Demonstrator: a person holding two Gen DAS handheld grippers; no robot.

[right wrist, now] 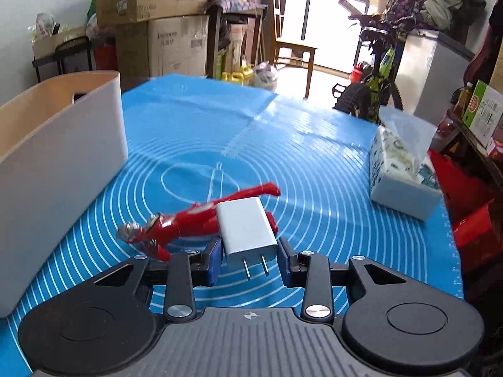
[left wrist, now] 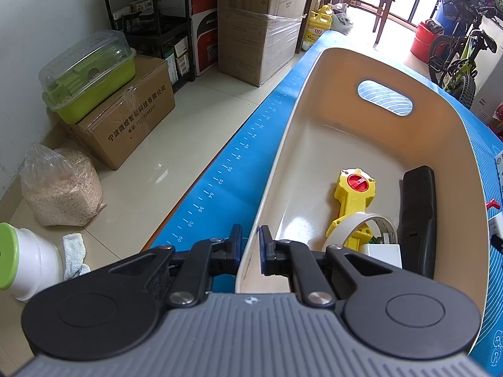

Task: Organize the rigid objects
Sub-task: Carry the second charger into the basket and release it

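Two claws are at work over a blue mat (right wrist: pixel 314 163) that covers the surface. The right claw (right wrist: pixel 250 259) grips a white charger (right wrist: pixel 246 227) by its sides, prongs pointing back toward the camera, its body lifted clear of the mat. Just behind the charger a red toy figure (right wrist: pixel 188 216) lies flat on the mat, head toward the left. Near the right edge of the surface sits a tissue box (right wrist: pixel 402 172). At the left edge stands a cream bin (right wrist: pixel 63 144), well apart from the figure.

The left claw (left wrist: pixel 250 246) is clamped on the bin's near wall (left wrist: pixel 251 257), one finger outside, one inside. Inside the bin (left wrist: pixel 314 119) lie a yellow toy (left wrist: pixel 352 198) with a red knob, a roll of tape (left wrist: pixel 355 229) resting over the toy's lower end, a white block (left wrist: pixel 383 251) just beside the tape, and a black case (left wrist: pixel 418 207) leaning along the right wall. A handle slot is cut in the bin's far wall. The bin sits close to the surface's left edge, where a ruler scale is printed on the mat. Beyond that edge, on the floor, are cardboard boxes (left wrist: pixel 125 119) and a green cage (left wrist: pixel 91 78).
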